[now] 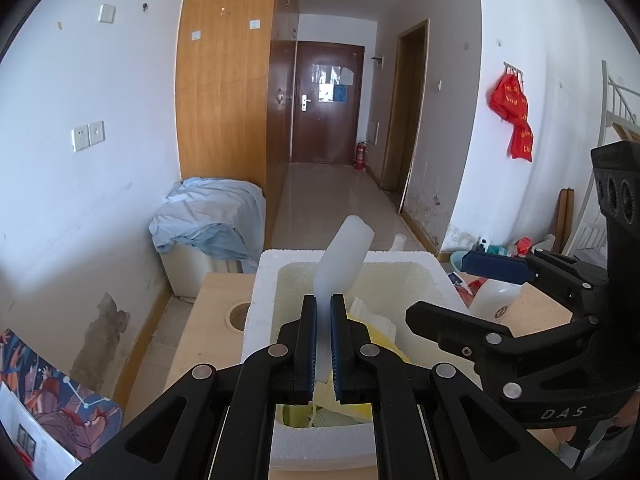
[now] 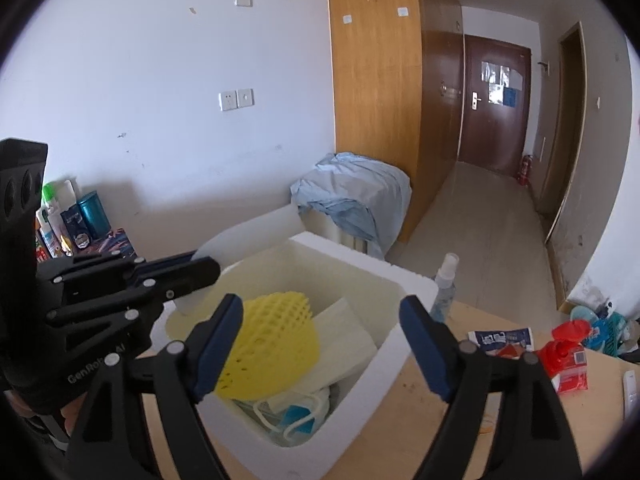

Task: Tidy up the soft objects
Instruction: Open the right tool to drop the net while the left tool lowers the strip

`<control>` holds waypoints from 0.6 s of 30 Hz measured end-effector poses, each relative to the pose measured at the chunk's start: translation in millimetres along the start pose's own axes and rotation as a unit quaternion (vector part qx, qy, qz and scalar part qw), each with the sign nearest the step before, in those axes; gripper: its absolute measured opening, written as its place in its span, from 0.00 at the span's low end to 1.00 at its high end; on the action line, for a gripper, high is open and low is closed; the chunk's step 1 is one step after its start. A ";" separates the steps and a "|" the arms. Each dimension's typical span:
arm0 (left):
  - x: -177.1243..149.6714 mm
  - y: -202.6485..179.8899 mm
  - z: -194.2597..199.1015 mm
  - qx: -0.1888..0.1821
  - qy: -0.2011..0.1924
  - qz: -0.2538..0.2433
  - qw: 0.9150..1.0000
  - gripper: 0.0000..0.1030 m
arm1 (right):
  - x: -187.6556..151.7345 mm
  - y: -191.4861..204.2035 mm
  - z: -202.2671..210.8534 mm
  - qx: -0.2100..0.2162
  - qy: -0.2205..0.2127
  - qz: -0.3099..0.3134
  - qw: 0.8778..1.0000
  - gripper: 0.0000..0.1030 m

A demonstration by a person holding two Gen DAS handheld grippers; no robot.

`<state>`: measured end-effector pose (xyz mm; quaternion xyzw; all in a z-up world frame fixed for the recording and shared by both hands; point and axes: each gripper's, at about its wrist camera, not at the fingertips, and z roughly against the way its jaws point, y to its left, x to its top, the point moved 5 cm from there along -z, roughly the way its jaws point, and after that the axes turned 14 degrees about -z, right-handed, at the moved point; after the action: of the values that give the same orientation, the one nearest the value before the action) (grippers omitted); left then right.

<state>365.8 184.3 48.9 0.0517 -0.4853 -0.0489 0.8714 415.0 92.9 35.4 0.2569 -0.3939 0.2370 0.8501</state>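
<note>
Left hand-held gripper (image 1: 323, 344) clamped on white foam sheet (image 1: 344, 256) above white foam box (image 2: 412, 280) at frame centre on the tabletop (image 2: 500, 384), right hand-held gripper (image 2: 320, 344) spread wide, empty, over yellow foam net (image 2: 272, 344) inside the box.

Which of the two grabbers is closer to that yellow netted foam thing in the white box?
Right. The right gripper stands open just above the yellow foam net, one finger beside it. The left gripper is farther off, shut on a white foam sheet.

Wooden table (image 2: 420, 392) carries foam box (image 2: 360, 400), spray bottle (image 2: 444, 284).
</note>
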 end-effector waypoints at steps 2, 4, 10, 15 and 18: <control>-0.6 0.8 0.9 0.000 0.000 0.000 1.000 0.06 | 0.6 0.2 3.0 0.003 -0.004 -0.003 1.000 0.81; -0.5 1.1 1.2 -0.001 -0.001 0.000 1.000 0.06 | 0.9 0.2 4.3 0.002 -0.005 -0.002 1.000 0.81; 0.8 2.3 4.5 -0.003 -0.003 0.000 1.000 0.06 | 4.7 -3.0 13.2 0.001 -0.017 -0.013 1.000 0.81; 5.9 -3.6 10.5 -0.004 -0.009 -0.007 1.000 0.06 | 5.6 -4.9 24.4 0.000 -0.028 -0.013 1.000 0.81; 8.6 -8.4 11.6 -0.005 -0.010 -0.011 1.000 0.06 | 6.5 -8.7 30.6 -0.005 -0.034 -0.016 0.999 0.81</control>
<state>360.1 174.4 61.1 0.0524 -0.4934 -0.0618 0.8660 407.3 68.5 55.5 0.2666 -0.4196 0.2129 0.8411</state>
